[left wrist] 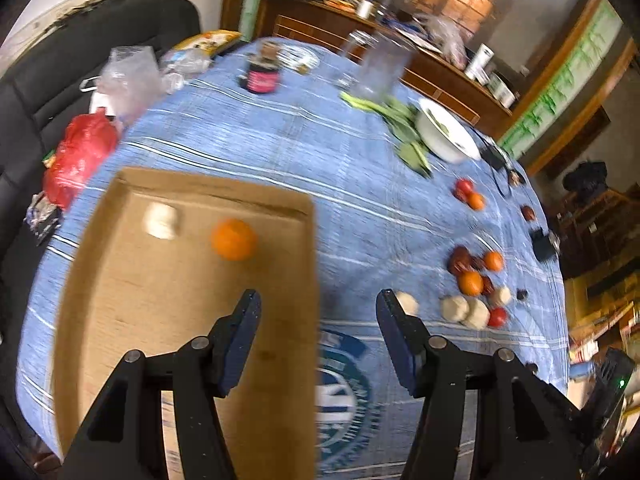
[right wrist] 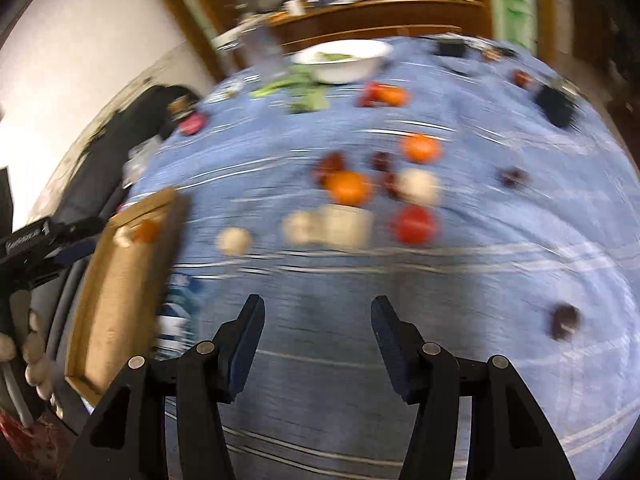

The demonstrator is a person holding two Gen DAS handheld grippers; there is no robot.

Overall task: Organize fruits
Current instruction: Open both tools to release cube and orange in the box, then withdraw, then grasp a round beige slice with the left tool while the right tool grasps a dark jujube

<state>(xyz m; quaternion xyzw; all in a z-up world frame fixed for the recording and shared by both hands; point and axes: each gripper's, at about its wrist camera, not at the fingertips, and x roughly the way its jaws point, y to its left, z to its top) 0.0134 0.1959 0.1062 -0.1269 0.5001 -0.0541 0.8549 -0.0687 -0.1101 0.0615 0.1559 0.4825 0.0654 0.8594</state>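
Left gripper (left wrist: pixel 318 308) hangs over cardboard tray (left wrist: pixel 120 280) edge, jaws spread, nothing held; right gripper (right wrist: pixel 318 312) same, released, above blue tablecloth (right wrist: pixel 500 260). Tray holds one orange (left wrist: pixel 234 239) plus pale round fruit (left wrist: pixel 161 221). Rest of fruits sit in loose cluster on cloth right of tray: oranges, red one (right wrist: pixel 414 225), pale ones, dark ones (blur hides detail). We reckon they're light, firm, roll easy; pinch across widest middle.
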